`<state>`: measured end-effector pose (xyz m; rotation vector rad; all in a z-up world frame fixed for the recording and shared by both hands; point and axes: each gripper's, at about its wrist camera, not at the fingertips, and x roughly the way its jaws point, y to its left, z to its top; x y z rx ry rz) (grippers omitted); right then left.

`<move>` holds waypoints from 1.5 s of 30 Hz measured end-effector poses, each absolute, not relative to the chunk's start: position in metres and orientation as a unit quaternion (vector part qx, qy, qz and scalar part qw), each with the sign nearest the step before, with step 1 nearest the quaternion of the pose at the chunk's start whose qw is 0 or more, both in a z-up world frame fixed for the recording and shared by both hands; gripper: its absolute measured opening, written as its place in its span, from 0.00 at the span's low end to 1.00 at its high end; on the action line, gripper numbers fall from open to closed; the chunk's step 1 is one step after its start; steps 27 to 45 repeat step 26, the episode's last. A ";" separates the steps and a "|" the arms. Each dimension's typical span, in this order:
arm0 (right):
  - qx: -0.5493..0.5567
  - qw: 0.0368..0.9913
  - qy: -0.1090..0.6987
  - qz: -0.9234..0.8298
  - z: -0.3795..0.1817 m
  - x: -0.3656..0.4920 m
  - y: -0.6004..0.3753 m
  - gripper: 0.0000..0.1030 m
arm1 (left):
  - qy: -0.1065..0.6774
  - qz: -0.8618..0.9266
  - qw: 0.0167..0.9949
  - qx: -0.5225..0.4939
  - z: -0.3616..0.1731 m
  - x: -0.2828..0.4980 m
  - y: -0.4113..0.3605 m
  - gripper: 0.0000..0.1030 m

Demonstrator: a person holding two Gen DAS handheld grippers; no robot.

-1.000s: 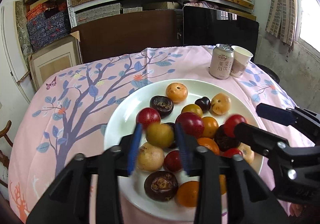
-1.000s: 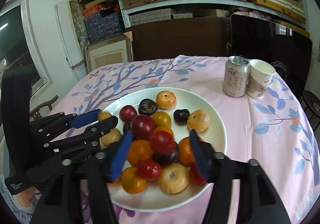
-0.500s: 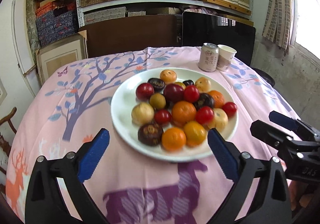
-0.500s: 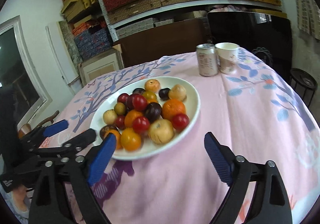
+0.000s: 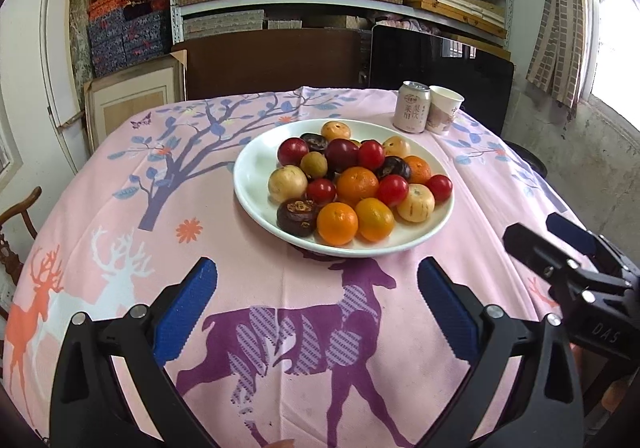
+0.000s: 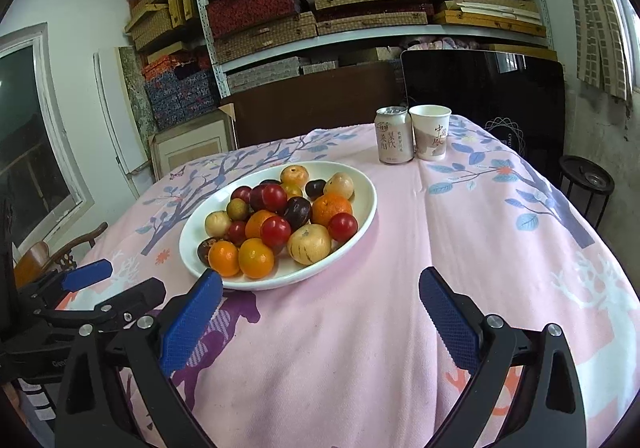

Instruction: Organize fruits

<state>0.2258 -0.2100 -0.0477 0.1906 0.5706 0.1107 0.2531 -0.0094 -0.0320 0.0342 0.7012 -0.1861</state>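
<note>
Both grippers are pulling back from the white ceramic plate of mixed fruits [image 5: 256, 204]; left gripper [image 5: 316, 308] and right gripper [image 6: 320, 312] are hanging spread, empty, plate sitting upper-centre, nearer the left.

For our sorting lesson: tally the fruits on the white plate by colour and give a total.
Orange fruits: 5
Red fruits: 5
Dark maroon-to-brown fruits: 5
Pale yellow-to-tan fruits: 5
Total: 20, counting two that are partly hidden.
</note>
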 end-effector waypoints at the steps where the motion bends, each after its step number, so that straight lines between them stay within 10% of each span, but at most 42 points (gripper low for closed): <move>1: 0.093 0.953 0.283 0.055 -0.048 0.226 -0.210 0.97 | 0.346 -0.090 0.934 0.013 -0.033 0.254 -0.009 0.96; 45: 0.111 0.952 0.280 0.053 -0.047 0.224 -0.217 0.97 | 0.325 -0.061 0.943 0.044 -0.031 0.244 -0.014 0.96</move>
